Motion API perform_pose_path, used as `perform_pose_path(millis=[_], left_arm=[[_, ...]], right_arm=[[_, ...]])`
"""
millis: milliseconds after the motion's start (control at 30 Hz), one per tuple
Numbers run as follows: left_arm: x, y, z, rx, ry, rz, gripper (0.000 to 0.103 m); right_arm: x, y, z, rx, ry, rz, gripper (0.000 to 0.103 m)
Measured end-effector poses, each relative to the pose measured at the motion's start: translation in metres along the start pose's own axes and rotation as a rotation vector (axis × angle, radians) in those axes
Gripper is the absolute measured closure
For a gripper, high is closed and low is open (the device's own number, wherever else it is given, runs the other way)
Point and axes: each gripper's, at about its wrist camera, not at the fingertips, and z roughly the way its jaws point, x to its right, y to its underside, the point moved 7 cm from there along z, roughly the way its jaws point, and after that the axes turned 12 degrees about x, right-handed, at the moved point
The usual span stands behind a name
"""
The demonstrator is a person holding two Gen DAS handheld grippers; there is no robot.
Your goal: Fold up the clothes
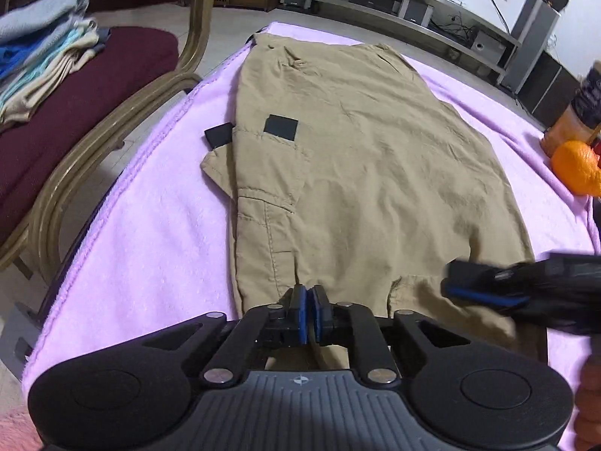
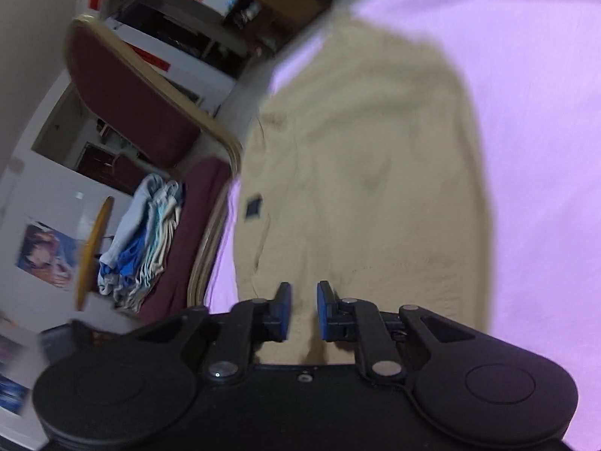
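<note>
Pink fleece covered the table point(image 1: 150, 225), and a pair of tan cargo trousers point(image 1: 357, 158) lay spread across it, filling the middle of the left wrist view from the near edge to the far end. Their pocket flap with its black fastening patch sat at centre left. A stack of folded clothes point(image 1: 45, 60) rested on the maroon chair point(image 1: 94, 86) in the upper left, and an orange point(image 1: 576, 169) sat at the right edge of the frame.

At the bottom centre, the left gripper point(image 1: 308, 300) had its fingers pressed together at the trousers' near hem; whether cloth was pinched between them could not be told. The right gripper point(image 2: 303, 310), blurred in both views, hovered over the near right part of the trousers with its fingers a narrow gap apart, holding nothing.

The risk, as I judged it: if only one layer were caught, or one hand lifted ahead of the other, the fabric would skew and bunch, and the fleece might drag along with it.
</note>
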Motion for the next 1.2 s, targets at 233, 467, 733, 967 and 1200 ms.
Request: perform_pose_path(millis=[233, 467, 733, 967, 1200], left_arm=[[-0.006, -0.002, -0.013, 0.022, 0.018, -0.042, 0.089], [0.006, -0.006, -0.056, 0.150, 0.042, -0.004, 0.094], [0.043, 0.058, -0.056, 0.020, 0.028, 0.214, 0.085], [0.020, 0.055, -0.092, 0.039, 0.056, 0.070, 0.083], [0.003, 0.070, -0.122, -0.031, 0.200, -0.179, 0.063]], right_arm=[[0.087, -0.043, -0.058, 0.352, 0.113, 0.372, 0.102], [0.023, 0.002, -0.117, 0.291, 0.101, 0.216, 0.082], [-0.036, 0.078, -0.081, 0.103, 0.201, -0.214, 0.076], [-0.041, 0.084, -0.120, 0.118, 0.255, -0.222, 0.072], [-0.022, 0.087, -0.175, 0.195, 0.171, 0.012, 0.043]])
